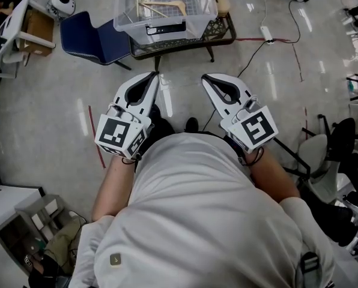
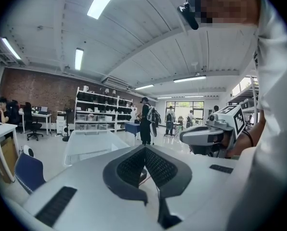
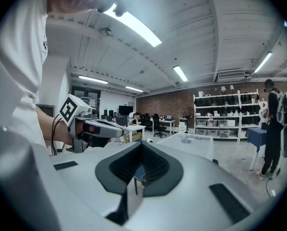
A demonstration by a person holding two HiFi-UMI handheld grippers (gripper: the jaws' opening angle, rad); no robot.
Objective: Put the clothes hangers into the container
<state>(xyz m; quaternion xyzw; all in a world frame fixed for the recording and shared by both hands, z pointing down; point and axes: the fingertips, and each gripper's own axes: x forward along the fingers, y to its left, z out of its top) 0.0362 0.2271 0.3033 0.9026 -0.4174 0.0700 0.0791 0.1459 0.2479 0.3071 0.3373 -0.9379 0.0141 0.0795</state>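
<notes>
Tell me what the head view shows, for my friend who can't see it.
From above, a person holds the left gripper and the right gripper, both shut and empty, pointing toward a clear container with a wooden hanger inside. A blue chair stands to its left.

Big open workshop/office rm. Floor (image 1: 41, 119) pale grey, glossy, w/ glare streaks. A red tape strip (image 1: 95, 138) runs along it, and a white power strip (image 1: 266, 34) w/ black cable lies there too. Blue chair (image 1: 90, 39) just beside a low black table (image 1: 222, 36). Cardboard box (image 1: 38, 31) near the chair; black office chairs (image 1: 342, 138) on the opp. side. Brick wall (image 2: 32, 88) at the back, white shelves (image 2: 101, 109) full of bins in front of it. Ceiling (image 2: 148, 42) white, ribbed, w/ long strip lights (image 2: 104, 0) on. Windows (image 2: 182, 109) at far end, daylight behind them. Several people (image 2: 146, 120) standing in bkgd, one seated at a white desk (image 2: 0, 129).
</notes>
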